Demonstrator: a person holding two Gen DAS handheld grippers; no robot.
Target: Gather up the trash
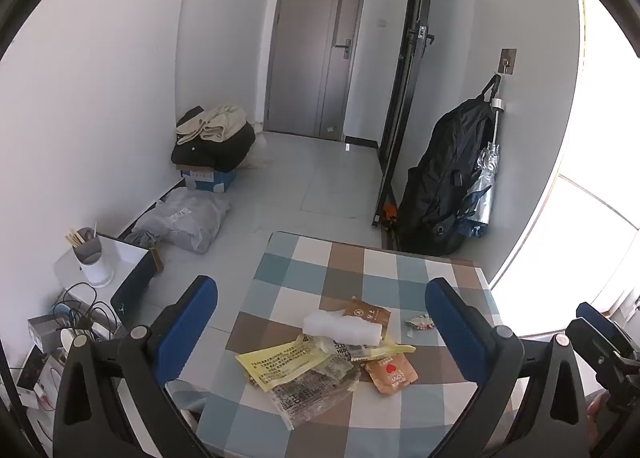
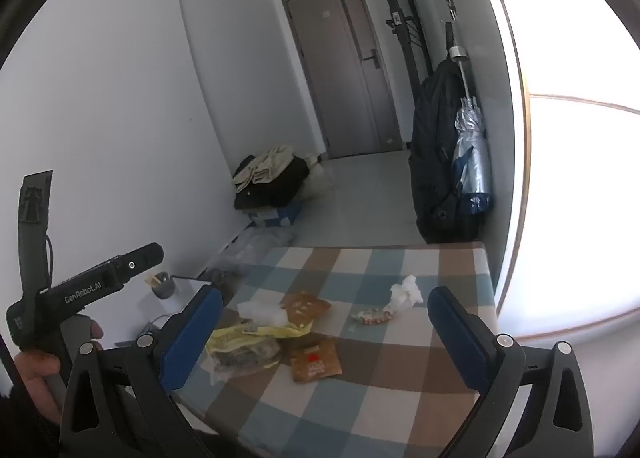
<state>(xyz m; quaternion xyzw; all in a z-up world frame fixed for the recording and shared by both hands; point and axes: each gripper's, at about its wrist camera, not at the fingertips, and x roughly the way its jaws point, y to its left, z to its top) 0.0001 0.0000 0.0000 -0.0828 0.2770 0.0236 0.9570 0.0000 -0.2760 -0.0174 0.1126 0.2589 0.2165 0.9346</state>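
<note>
Grippers first: we hold both above the near edge of the table with the blue, white and brown checked cloth (image 1: pixel 360 270), the left gripper (image 1: pixel 320 332) and the right gripper (image 2: pixel 326 332) each with its blue-padded jaws spread wide and nothing between them, tilted down towards the litter, which reads to us as the pause before a first pick. The trash lies in a loose heap at the middle of the table: a crumpled yellow printed plastic bag (image 1: pixel 280 366) over a clear printed wrapper (image 1: pixel 316 394), a small brown sachet with a red heart (image 1: pixel 392 376) just beside them, a white foam wad (image 1: pixel 342 328) resting partly on a second brown sachet (image 1: pixel 370 314). Apart, towards the window side, sit a small red-and-white sweet wrapper (image 2: pixel 370 315) and a crumpled white tissue (image 2: pixel 406 292), touching. The left tool's black body carries the words "GenRobot.AI" (image 2: pixel 84 294); the sachet's lettering is too small for us to read. Beyond, a black backpack (image 1: pixel 444 182) and folded silver umbrella (image 1: pixel 482 186) hang from a wall hook, kept off the floor.
</note>
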